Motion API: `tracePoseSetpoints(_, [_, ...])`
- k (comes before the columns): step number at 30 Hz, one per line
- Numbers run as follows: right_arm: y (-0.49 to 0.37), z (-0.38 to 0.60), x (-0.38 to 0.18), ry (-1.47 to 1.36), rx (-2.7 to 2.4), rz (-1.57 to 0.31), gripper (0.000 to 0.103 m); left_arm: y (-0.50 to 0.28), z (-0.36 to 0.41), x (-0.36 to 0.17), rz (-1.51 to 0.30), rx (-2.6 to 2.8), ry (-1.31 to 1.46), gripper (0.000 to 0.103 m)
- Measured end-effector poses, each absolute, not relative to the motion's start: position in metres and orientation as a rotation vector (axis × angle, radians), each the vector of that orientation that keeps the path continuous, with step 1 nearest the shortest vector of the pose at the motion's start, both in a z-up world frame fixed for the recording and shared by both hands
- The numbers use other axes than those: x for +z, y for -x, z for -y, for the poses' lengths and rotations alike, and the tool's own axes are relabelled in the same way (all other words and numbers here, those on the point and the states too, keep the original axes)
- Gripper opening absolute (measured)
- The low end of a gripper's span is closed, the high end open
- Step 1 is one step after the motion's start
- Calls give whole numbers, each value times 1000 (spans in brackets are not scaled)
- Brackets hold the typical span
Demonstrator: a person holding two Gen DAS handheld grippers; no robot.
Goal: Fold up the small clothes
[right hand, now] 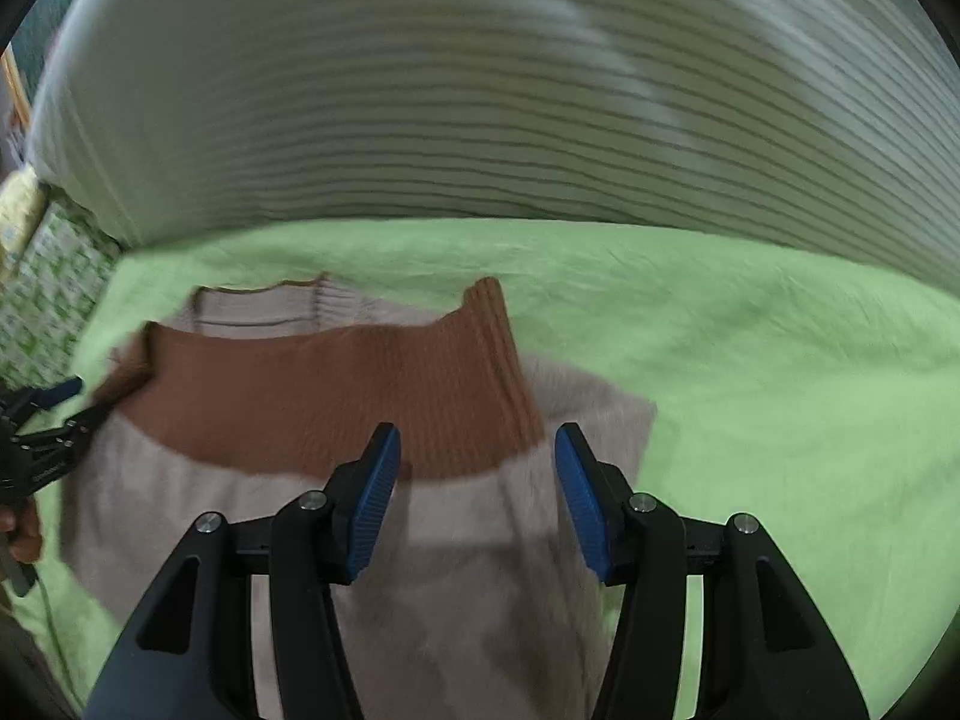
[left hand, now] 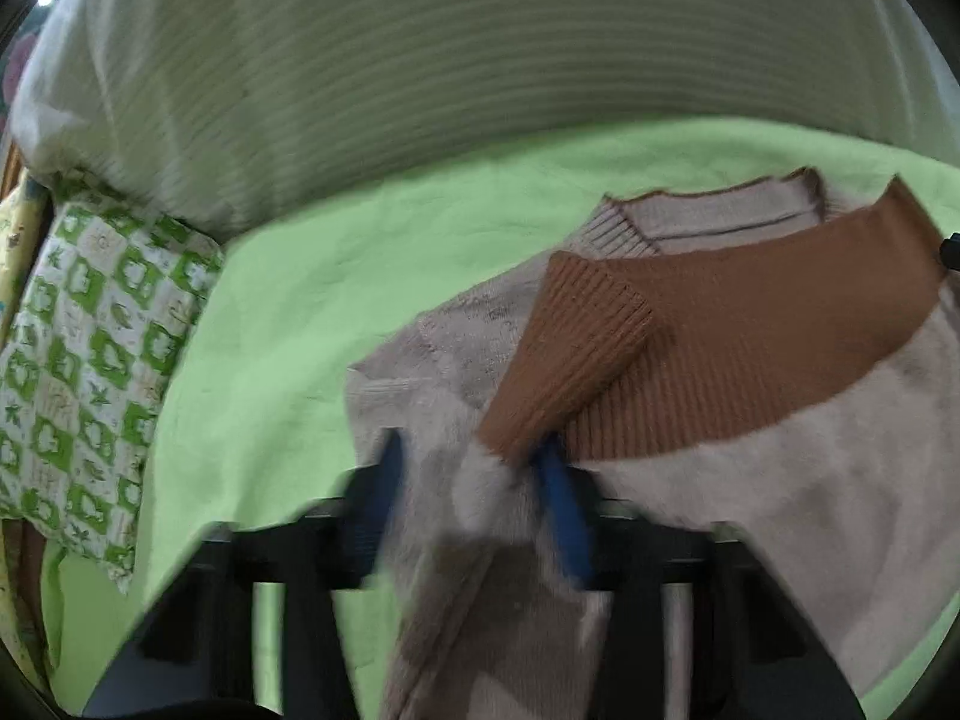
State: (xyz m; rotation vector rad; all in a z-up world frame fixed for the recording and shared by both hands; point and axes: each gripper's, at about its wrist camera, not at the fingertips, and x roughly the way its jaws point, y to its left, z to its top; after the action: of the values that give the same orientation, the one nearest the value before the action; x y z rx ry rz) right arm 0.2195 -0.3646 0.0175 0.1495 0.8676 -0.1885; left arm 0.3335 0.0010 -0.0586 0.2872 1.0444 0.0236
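Note:
A small beige knit sweater (left hand: 810,480) with a brown ribbed band (left hand: 750,324) lies on a light green sheet (left hand: 288,312); it also shows in the right wrist view (right hand: 420,570), brown band (right hand: 336,384) across it. My left gripper (left hand: 468,468) has its blue pads apart, with a bunched fold of the beige fabric between them; the view is blurred. In the right wrist view it (right hand: 60,414) sits at the sweater's left edge. My right gripper (right hand: 477,462) is open and empty, hovering over the sweater's right part.
A large striped pale pillow or bolster (left hand: 420,60) runs along the back, also in the right wrist view (right hand: 480,90). A green-and-white patterned cushion (left hand: 96,360) lies at the left.

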Motion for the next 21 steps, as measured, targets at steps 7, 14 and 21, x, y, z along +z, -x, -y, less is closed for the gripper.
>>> tracePoseSetpoints(7, [-228,374,23,-212,-152,-774,9,-345,-24,-44,-985,5,-151,7])
tracePoseSetpoints(14, [-231,409,2,-361,-259,-782,9,-365,-46,-67,-1024,53,-52,10])
tracePoseSetpoints(21, [-213,404,16,-336,-353,-731,46,-353,-71,-35,-976,93,52,47])
